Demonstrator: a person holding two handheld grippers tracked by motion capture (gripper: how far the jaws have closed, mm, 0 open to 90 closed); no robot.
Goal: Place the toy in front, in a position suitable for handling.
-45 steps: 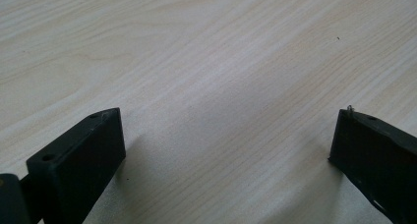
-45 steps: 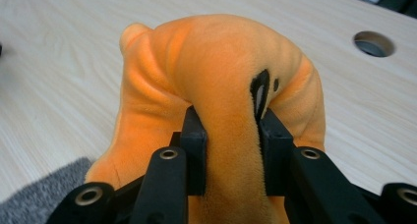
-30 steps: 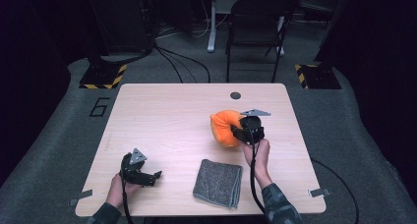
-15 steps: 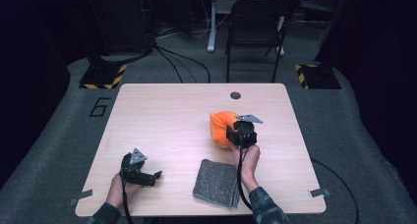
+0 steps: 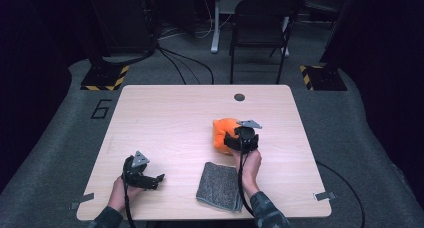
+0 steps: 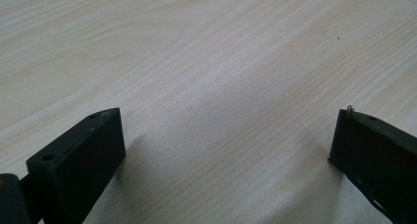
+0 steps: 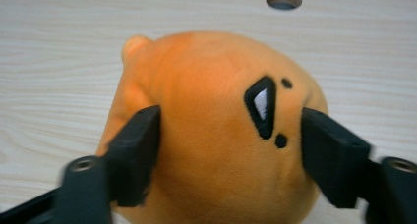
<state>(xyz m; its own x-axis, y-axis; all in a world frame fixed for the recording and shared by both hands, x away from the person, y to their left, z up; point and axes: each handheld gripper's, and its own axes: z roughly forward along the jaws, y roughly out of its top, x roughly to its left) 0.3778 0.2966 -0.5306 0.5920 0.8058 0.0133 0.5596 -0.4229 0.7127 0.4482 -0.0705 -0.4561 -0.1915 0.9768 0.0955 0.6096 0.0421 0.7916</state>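
While the left gripper (image 5: 159, 178) sits idle and wide open near the table (image 5: 165, 113) front edge, the right gripper (image 7: 231, 130) has just been opening around the orange plush (image 7: 211, 135), now resting mid-table beyond the grey cloth (image 5: 218, 186); looks like a release.

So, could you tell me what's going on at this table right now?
A person holds a gripper in each hand at a wooden table. The right gripper is at an orange plush toy; its jaws have just been opening and now stand on either side of the toy, which rests on the table. The left gripper sits open over bare wood near the front left corner. A folded grey cloth lies untouched near the front edge.
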